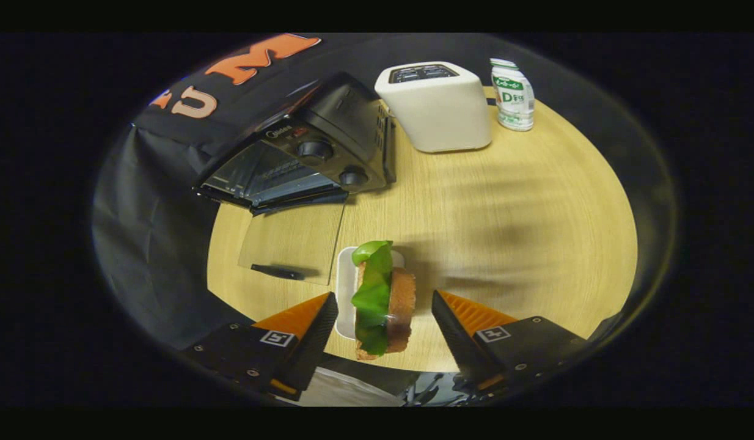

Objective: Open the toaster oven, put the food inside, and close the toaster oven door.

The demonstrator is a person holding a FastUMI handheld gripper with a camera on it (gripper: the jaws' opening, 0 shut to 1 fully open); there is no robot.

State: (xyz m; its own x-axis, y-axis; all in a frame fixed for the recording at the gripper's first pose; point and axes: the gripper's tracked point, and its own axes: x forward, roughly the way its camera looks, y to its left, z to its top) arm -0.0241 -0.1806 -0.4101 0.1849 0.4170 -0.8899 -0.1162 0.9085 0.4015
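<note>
The black toaster oven stands on the round wooden table, beyond the fingers. Its glass door is folded down flat over the table, with the dark handle at its near edge. The food, a brown slice of bread with green lettuce against it, rests on a small white plate beside the door. My gripper is open and straddles the food, one finger on each side. A small gap shows between each fingertip and the food.
A white slot toaster stands next to the oven, and a white and green bottle is beside it near the table's far edge. Black cloth hangs behind the oven.
</note>
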